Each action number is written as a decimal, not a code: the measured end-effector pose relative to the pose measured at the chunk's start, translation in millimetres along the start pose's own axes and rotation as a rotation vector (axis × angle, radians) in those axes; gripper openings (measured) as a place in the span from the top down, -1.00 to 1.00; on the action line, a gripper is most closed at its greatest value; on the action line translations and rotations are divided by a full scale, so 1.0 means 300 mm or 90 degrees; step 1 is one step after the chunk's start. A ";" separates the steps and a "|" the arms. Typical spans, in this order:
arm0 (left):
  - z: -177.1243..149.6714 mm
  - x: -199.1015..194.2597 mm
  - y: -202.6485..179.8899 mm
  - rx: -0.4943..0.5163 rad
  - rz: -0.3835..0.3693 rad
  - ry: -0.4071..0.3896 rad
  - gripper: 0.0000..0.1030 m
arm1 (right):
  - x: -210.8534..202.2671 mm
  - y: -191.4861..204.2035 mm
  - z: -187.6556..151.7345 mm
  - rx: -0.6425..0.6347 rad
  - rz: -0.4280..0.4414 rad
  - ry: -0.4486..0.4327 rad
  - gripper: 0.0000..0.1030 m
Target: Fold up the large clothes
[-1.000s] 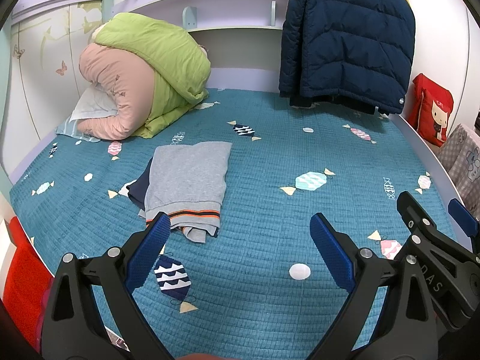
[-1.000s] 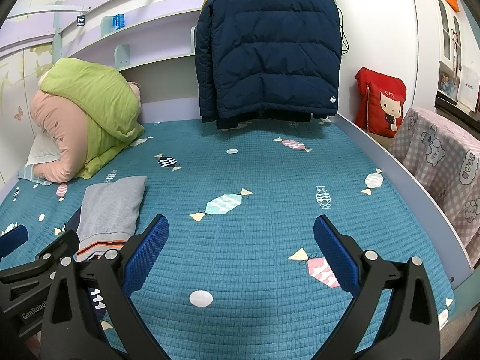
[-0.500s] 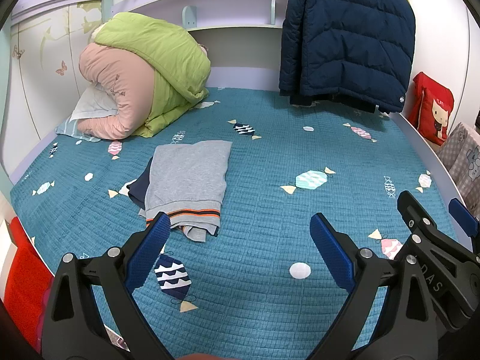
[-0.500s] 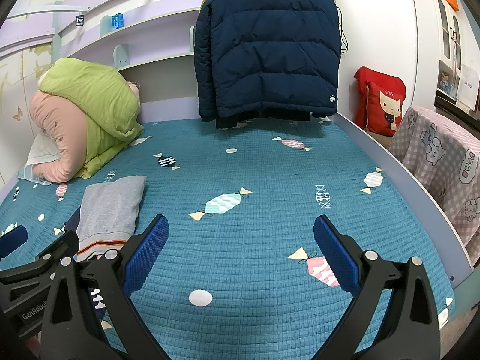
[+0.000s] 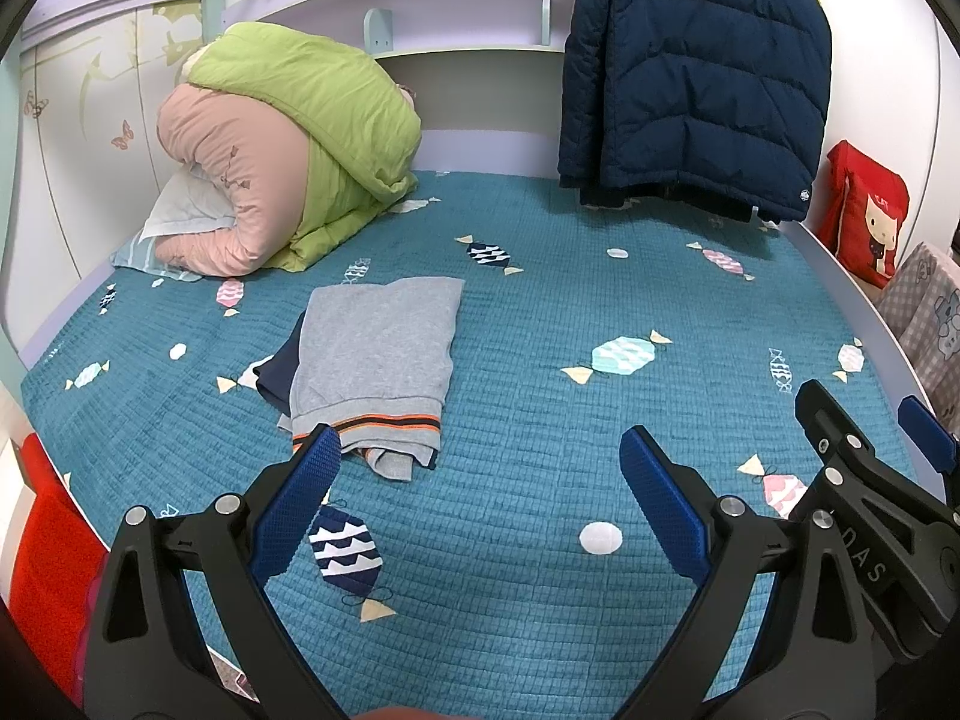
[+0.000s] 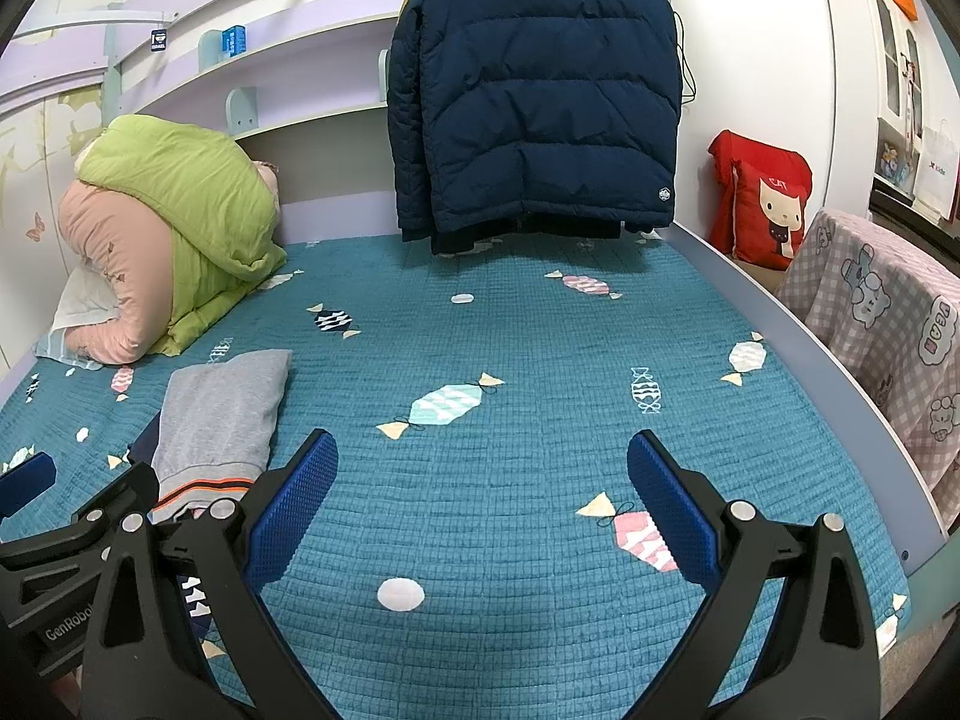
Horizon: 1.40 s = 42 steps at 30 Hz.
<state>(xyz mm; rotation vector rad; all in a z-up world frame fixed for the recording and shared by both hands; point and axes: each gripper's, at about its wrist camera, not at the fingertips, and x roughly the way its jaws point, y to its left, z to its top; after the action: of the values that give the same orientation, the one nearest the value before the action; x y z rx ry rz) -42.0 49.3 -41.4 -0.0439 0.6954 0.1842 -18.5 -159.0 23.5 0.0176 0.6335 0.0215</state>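
Note:
A folded grey sweater [image 5: 378,354] with an orange-striped hem and dark blue underside lies on the teal bedspread [image 5: 540,408], left of centre; it also shows in the right wrist view [image 6: 222,414]. A navy and yellow puffer jacket [image 5: 690,78] hangs at the back right, also seen in the right wrist view [image 6: 534,90]. My left gripper [image 5: 474,498] is open and empty, just in front of the sweater's hem. My right gripper [image 6: 480,498] is open and empty over bare bedspread to the right of the sweater.
A rolled green and pink duvet [image 5: 288,144] with a pillow sits at the back left. A red cushion [image 6: 762,198] and a checked pink blanket [image 6: 882,324] are beyond the bed's right rail [image 6: 840,384]. A shelf [image 5: 456,12] runs above the headboard.

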 end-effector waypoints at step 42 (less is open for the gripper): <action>-0.021 0.016 0.027 0.004 -0.006 0.015 -0.83 | 0.020 -0.014 -0.008 -0.004 0.002 0.005 -0.82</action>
<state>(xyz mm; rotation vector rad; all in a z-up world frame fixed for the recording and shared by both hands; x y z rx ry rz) -43.8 57.4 -49.3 -0.0430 0.7195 0.1723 -15.1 -163.0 17.9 0.0121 0.6407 0.0270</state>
